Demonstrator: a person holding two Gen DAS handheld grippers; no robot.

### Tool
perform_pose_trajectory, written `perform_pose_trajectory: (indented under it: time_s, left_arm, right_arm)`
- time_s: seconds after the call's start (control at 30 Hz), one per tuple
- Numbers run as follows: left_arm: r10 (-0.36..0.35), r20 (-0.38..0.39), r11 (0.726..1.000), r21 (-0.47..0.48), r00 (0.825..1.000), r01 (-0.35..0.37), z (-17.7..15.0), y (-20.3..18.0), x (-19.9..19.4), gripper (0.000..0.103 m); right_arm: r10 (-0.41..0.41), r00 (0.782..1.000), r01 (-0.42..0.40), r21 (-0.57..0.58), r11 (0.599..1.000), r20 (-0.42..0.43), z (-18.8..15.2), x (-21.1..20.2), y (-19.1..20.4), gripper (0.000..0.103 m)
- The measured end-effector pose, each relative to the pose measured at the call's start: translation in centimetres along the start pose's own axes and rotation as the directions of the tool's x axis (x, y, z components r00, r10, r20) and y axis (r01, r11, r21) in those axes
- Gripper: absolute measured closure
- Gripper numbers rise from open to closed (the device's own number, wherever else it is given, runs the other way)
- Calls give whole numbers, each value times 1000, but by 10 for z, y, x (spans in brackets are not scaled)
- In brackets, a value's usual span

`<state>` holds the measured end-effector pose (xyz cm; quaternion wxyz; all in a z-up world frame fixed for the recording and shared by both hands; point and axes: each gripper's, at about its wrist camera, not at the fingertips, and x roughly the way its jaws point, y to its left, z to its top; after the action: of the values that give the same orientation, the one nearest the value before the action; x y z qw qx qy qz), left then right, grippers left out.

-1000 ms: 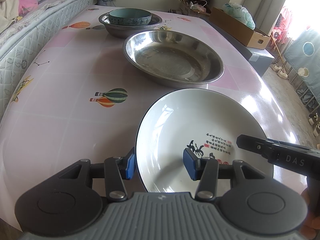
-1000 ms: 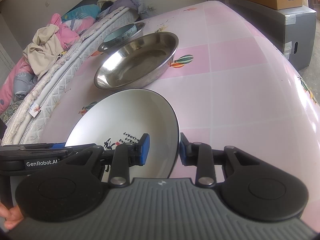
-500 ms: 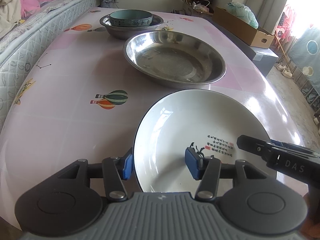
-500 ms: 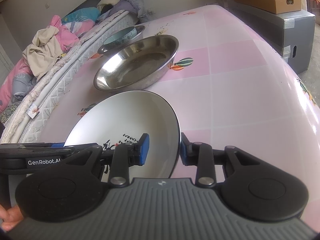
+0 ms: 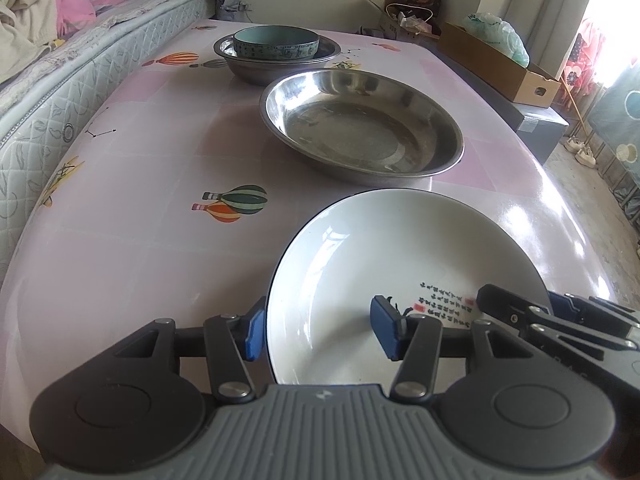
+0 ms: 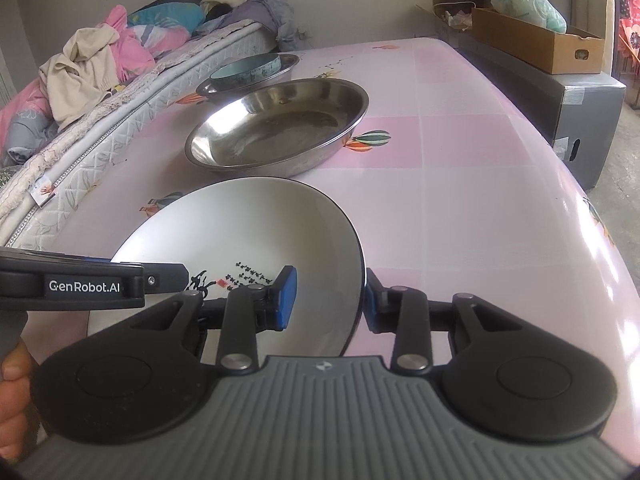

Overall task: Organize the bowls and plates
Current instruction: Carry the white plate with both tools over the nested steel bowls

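A white plate [image 5: 384, 264] with a thin dark rim and black calligraphy sits at the near end of a pink, balloon-printed table [image 5: 132, 216], straddled on opposite edges by two hand-held grippers. The left gripper [image 5: 318, 334] has its blue pads set apart, one outside the plate's left rim and one over the inside; the right gripper [image 6: 330, 298] brackets the right rim the same way, pads parted around the edge and not visibly pressing it. The plate is round, so no long axis shows; it faces upward, its right rim looking slightly raised in the right wrist view, and whether its base touches the table cannot be told. Just beyond it stands a wide steel basin [image 5: 362, 126], holding nothing visible. Farther back a smaller steel bowl [image 5: 276, 65] holds a teal ceramic bowl [image 5: 276, 42] nested upright inside. A quilted mattress [image 5: 48, 100] runs along the table's left side.
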<state>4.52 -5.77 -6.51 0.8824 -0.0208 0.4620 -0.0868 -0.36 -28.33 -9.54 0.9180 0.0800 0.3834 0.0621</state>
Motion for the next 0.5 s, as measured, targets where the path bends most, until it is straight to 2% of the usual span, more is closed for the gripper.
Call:
perform_pose_trajectory:
  time_s: [0.5]
  left_arm:
    - [-15, 15, 999, -34, 1000, 16, 2, 7, -13, 49]
  right_arm:
    - [18, 1000, -18, 12, 1000, 10, 5, -12, 4, 69]
